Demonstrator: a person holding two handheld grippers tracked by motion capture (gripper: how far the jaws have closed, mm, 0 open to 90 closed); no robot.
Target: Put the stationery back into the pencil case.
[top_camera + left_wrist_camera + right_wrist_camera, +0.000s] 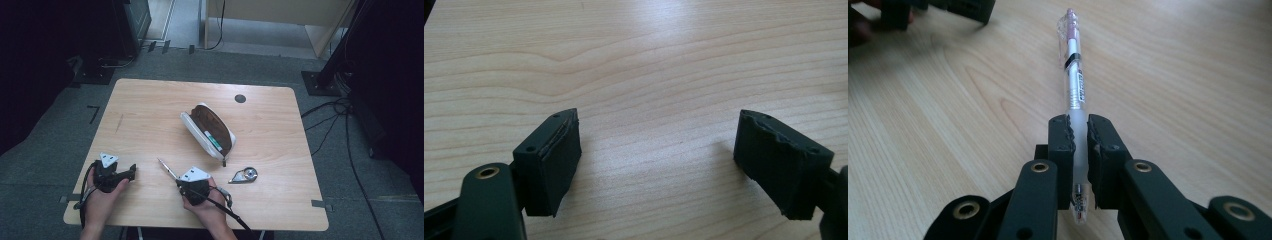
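Left gripper (131, 173) rests low on the counter (150, 115), well to the left of the pencil case (209, 131), jaws wide apart with nothing but bare wood between them in the left gripper view, so it is idle for now. Right gripper (177, 181) sits below and left of the pencil case, jaws clamped together on a clear pen (1074, 90); in the right gripper view the frosted grip section is pinched between the pads and the clip end sticks out forward, away from the hand. In the high view the pen (167, 169) points up and left from that gripper, close to the counter, whether it is lifted or touching I cannot tell. Judged from this: pickup of the pen looks done, and the work looks like packing stationery into the case, so carrying the pen over and dropping it in is left. Pencil case lies open near the counter's middle, white shell, brown lining, mouth facing up, with a green-and-white item (212, 140) already inside along the near wall. Just below and right of the pencil case lies a correction tape dispenser (244, 175), on the counter, apart from both grippers, probably left to pack too. Path from pen to case is short and free of clutter; the case's near rim and zipper pull are the only things to clear. Right of and behind the case, a small dark round cap (240, 98) sits in the counter top, out of the way.
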